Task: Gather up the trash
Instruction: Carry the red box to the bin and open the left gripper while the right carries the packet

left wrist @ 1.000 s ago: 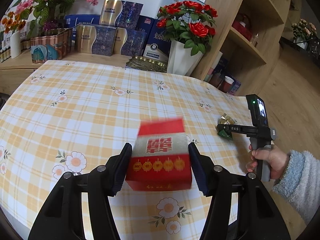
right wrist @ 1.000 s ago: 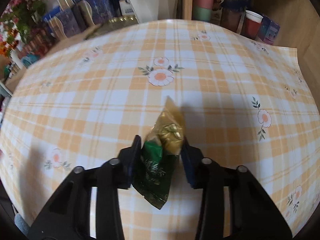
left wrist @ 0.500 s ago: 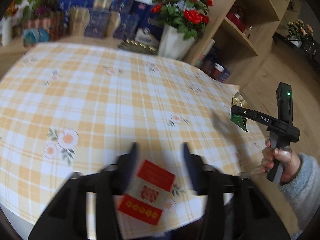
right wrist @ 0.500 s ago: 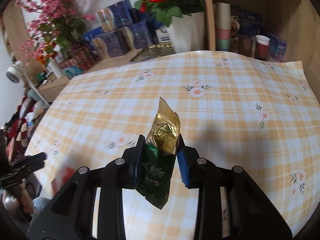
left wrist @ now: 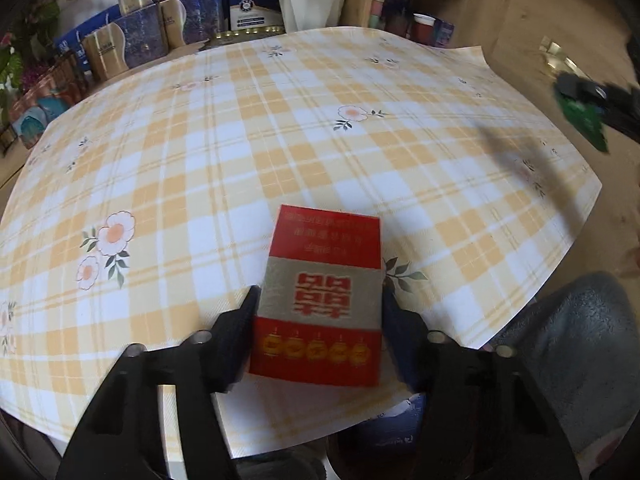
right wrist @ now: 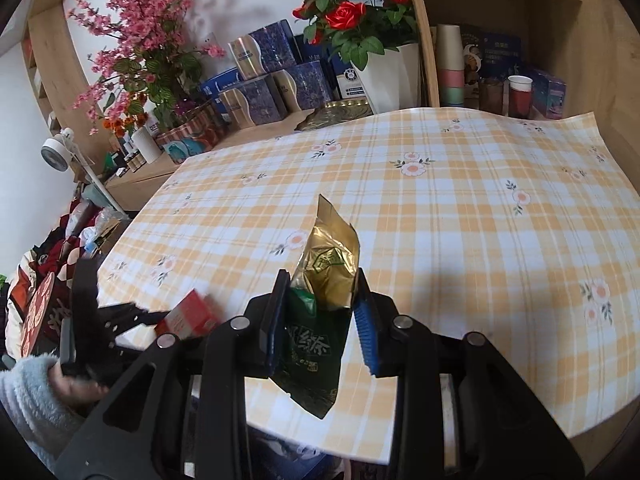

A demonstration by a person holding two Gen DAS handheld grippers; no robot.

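1. Red packet sits low in the frame's centre, long axis pointing up-frame, pinched by its side edges in the left gripper.
2. Green-gold wrapper hangs lower centre, clamped upright in the right gripper.
3. Both pieces are held above the near edge of the table; no bin shows, so which hand is nearer one cannot be told.

Checked floral tablecloth, red roses in white pot, pink blossoms, blue boxes
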